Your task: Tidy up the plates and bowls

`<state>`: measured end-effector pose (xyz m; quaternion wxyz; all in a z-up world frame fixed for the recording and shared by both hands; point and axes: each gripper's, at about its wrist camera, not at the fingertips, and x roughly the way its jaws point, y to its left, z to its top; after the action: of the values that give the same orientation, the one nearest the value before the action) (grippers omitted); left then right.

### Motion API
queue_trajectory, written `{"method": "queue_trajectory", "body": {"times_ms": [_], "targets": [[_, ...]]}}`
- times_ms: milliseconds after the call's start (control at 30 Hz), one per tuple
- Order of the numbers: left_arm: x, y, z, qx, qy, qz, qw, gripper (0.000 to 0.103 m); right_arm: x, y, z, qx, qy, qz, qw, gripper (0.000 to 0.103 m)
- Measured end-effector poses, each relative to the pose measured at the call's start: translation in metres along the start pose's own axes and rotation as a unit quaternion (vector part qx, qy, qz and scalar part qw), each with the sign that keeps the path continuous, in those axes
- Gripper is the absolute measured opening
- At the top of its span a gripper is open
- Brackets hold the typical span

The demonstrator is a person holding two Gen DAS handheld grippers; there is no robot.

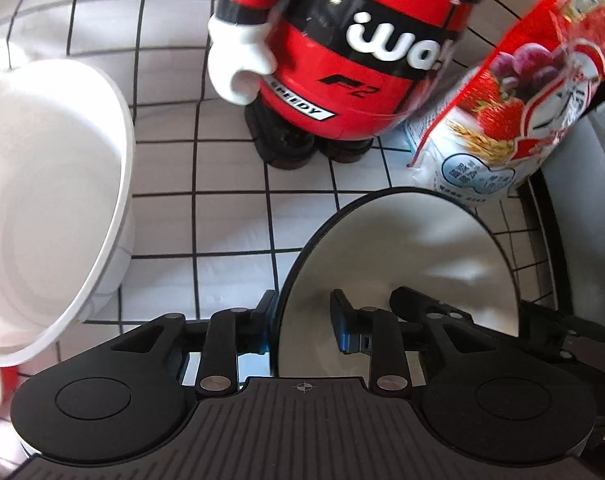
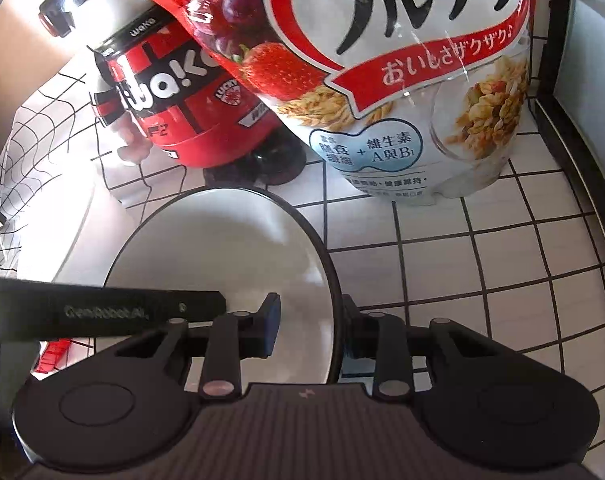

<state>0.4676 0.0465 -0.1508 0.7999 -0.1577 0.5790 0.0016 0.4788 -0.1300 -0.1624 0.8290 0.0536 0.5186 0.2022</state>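
Observation:
A white plate (image 1: 402,248) with a thin black rim lies tilted over the checked cloth, between both grippers. My left gripper (image 1: 304,308) straddles its left rim, one blue pad just outside the edge and the other standing off over the white inside, so it is open. My right gripper (image 2: 312,312) is shut on the opposite rim of the plate (image 2: 222,248), with the black edge between its pads. Its fingers (image 1: 414,304) also show on the plate's right side in the left wrist view. A large white bowl (image 1: 42,200) stands to the left of the plate.
A red and black figurine jar (image 1: 342,60) and a red cereal bag (image 2: 402,80) stand close behind the plate. A black-edged grey surface (image 1: 582,208) borders the checked cloth (image 2: 482,260) on the right. The left gripper's black body (image 2: 102,312) crosses the right wrist view.

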Motion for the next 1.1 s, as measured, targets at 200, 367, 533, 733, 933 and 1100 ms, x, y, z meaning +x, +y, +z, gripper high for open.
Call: {"method": "queue_trajectory", "body": {"times_ms": [200,367,533,733,933,1100], "targets": [[-0.025,0.001,0.003,-0.006,-0.013,-0.006,0.9999,0.032,-0.020,0.006,0.007,0.003,-0.018,0.017,1.000,0.032],[-0.058,-0.003,0.004,0.006,-0.028,0.003,0.9996,0.032,-0.047,0.021,0.011,-0.003,-0.041,0.026,0.999,0.032],[-0.093,-0.002,-0.006,0.012,-0.036,0.000,0.9993,0.034,-0.078,0.040,0.004,-0.017,-0.057,0.035,0.998,0.033],[-0.129,-0.001,-0.039,0.028,-0.042,-0.015,0.9986,0.034,-0.118,0.061,-0.027,-0.035,-0.059,0.033,0.997,0.033],[-0.139,0.006,-0.084,0.030,-0.031,-0.027,0.9987,0.034,-0.125,0.072,-0.066,-0.062,-0.044,0.031,0.997,0.033],[-0.134,0.009,-0.119,0.038,-0.018,-0.030,0.9986,0.034,-0.126,0.069,-0.099,-0.059,-0.021,0.033,0.997,0.033]]}}
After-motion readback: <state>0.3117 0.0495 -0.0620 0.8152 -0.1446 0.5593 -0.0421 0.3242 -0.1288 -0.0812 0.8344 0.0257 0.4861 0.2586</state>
